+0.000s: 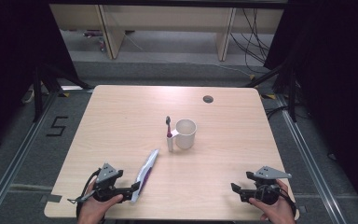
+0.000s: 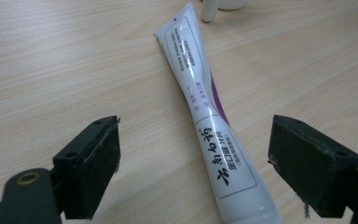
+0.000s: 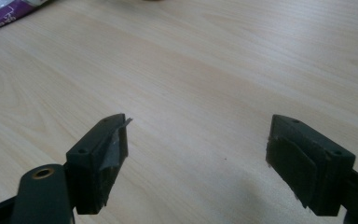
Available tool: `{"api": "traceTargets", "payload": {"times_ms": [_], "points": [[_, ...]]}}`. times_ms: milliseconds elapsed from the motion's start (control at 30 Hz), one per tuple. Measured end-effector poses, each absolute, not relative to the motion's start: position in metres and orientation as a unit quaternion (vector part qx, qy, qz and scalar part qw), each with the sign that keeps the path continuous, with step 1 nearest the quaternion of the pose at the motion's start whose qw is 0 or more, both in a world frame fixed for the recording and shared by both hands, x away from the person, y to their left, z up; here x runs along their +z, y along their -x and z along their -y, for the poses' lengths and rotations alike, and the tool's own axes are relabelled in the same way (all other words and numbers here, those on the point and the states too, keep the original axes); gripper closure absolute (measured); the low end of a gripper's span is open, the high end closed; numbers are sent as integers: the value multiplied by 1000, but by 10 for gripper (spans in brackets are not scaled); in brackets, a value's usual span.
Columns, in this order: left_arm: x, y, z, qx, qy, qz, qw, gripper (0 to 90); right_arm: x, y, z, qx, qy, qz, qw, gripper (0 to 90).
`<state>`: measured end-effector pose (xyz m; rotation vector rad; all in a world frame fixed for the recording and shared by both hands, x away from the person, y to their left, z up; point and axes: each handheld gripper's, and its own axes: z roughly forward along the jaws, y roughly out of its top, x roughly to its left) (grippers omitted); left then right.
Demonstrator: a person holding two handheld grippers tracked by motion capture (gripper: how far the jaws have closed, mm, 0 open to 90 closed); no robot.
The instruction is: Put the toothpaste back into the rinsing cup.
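A white and purple toothpaste tube (image 1: 146, 173) lies flat on the wooden table (image 1: 121, 116), near the front left. My left gripper (image 1: 131, 190) is open at the tube's near end. In the left gripper view the tube (image 2: 200, 93) runs between the two spread jaws of the left gripper (image 2: 196, 140), touching neither pad. A white mug (image 1: 186, 134) stands mid-table, with a toothbrush (image 1: 168, 133) propped upright against its handle. My right gripper (image 1: 237, 192) is open at the front right. In its own view the right gripper (image 3: 196, 135) has only bare wood between its jaws.
A dark round cable hole (image 1: 208, 99) sits near the table's far edge. The purple end of the tube (image 3: 2, 11) shows at the top left of the right gripper view. Dark curtains and floor rails flank the table.
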<state>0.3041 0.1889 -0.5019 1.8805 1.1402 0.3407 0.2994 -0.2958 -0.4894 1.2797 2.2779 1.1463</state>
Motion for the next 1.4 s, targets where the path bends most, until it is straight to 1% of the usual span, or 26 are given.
{"api": "traceTargets", "payload": {"times_ms": [100, 133, 167, 200, 267, 333, 367, 433, 467, 533, 600, 667, 700, 767, 800, 867, 900, 1000, 1067, 1100, 1167, 1233, 1367, 1400], "points": [[-498, -309, -184, 140, -768, -454, 430, 196, -490, -301, 297, 390, -434, -798, 153, 221], [-498, -309, -184, 140, -768, -454, 430, 213, -491, -302, 296, 398, -432, -796, 146, 223], [-496, -311, -182, 136, -783, -445, 413, 228, -490, -302, 297, 395, -433, -797, 147, 223], [-496, -311, -182, 136, -783, -445, 413, 233, -490, -302, 297, 395, -433, -797, 147, 223], [-496, -317, -176, 117, -792, -443, 403, 255, -490, -301, 298, 390, -435, -797, 151, 224], [-495, -321, -175, 114, -796, -440, 398, 267, -491, -302, 298, 392, -433, -797, 152, 224], [-491, -328, -174, 113, -811, -435, 376, 295, -491, -302, 298, 388, -433, -800, 151, 227], [-491, -331, -171, 121, -810, -437, 372, 311, -491, -302, 298, 389, -431, -800, 151, 227], [-490, -333, -169, 123, -813, -436, 365, 347, -491, -302, 298, 389, -432, -799, 151, 228], [-488, -342, -162, 111, -824, -438, 342, 376, -491, -302, 299, 391, -431, -799, 153, 228], [-487, -344, -159, 109, -827, -438, 336, 389, -491, -302, 299, 390, -432, -799, 153, 229], [-486, -349, -152, 109, -829, -441, 326, 424, -491, -302, 298, 388, -432, -800, 152, 231], [-485, -352, -148, 103, -841, -433, 307, 437, -491, -301, 297, 390, -435, -798, 149, 232], [-484, -355, -148, 98, -849, -428, 295, 443, -490, -301, 298, 389, -430, -800, 153, 233], [-483, -358, -146, 95, -853, -426, 284, 468, -490, -301, 298, 389, -428, -801, 155, 233], [-482, -360, -144, 95, -854, -426, 282, 482, -491, -302, 297, 392, -428, -800, 150, 233], [-481, -362, -141, 93, -860, -421, 273, 512, -491, -301, 297, 388, -429, -801, 153, 233], [-480, -364, -139, 98, -865, -414, 266, 554, -491, -301, 297, 390, -429, -801, 151, 234], [-479, -365, -135, 95, -870, -411, 254, 557, -491, -301, 297, 391, -428, -801, 150, 234], [-479, -367, -133, 90, -877, -405, 241, 577, -491, -301, 297, 390, -427, -801, 155, 234], [-479, -368, -132, 88, -882, -403, 230, 566, -491, -301, 297, 388, -428, -801, 154, 235], [-479, -370, -130, 86, -881, -403, 233, 576, -491, -301, 298, 390, -428, -802, 147, 236], [-479, -372, -128, 79, -886, -396, 228, 601, -490, -301, 298, 390, -426, -802, 150, 236], [-478, -373, -125, 74, -893, -386, 217, 607, -491, -301, 297, 392, -428, -800, 148, 236]]}}
